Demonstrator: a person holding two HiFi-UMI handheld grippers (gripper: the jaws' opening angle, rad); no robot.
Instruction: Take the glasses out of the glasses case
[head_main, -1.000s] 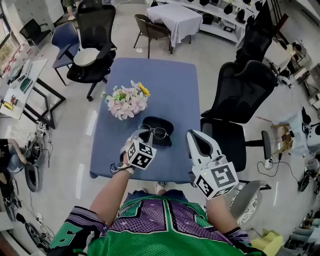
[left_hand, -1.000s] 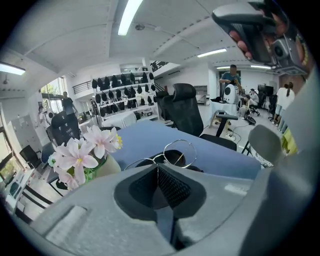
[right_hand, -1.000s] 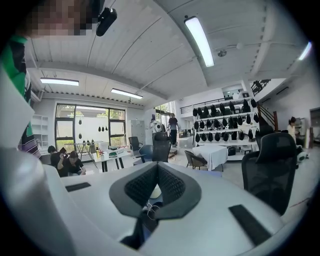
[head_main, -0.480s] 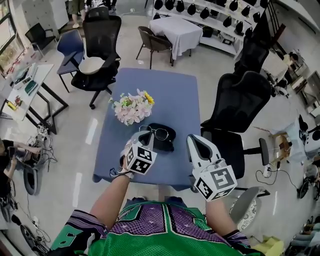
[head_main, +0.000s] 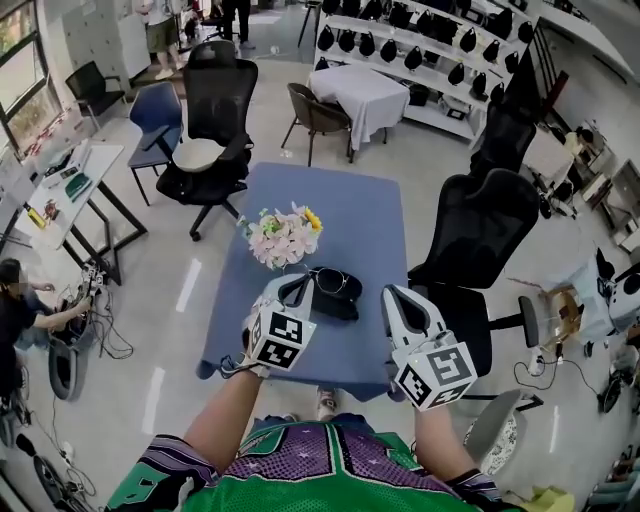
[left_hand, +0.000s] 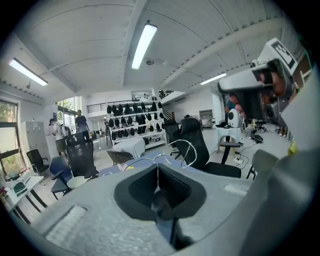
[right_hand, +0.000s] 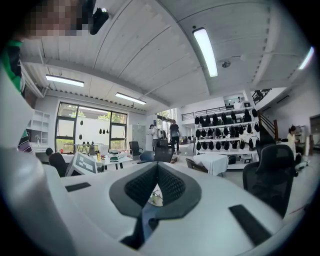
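In the head view my left gripper (head_main: 307, 281) is shut on a pair of thin wire-rimmed glasses (head_main: 328, 283), holding them just above the open black glasses case (head_main: 340, 303) on the blue table (head_main: 350, 205). The left gripper view shows its jaws (left_hand: 157, 165) closed on the wire frame, with one lens loop (left_hand: 185, 152) sticking out past the tips. My right gripper (head_main: 391, 294) hovers to the right of the case, shut and with nothing in it. Its pads meet at the tips in the right gripper view (right_hand: 157, 165).
A bouquet of pale flowers (head_main: 283, 237) stands on the table left of the case. Black office chairs (head_main: 480, 215) (head_main: 215, 110) flank the table. A white-clothed table (head_main: 365, 85) is behind, a desk (head_main: 60, 180) and a person (head_main: 20, 310) to the left.
My left gripper has risen with the glasses, lifting them up off the case. The right gripper has shifted slightly. The head view now takes in more of the room.
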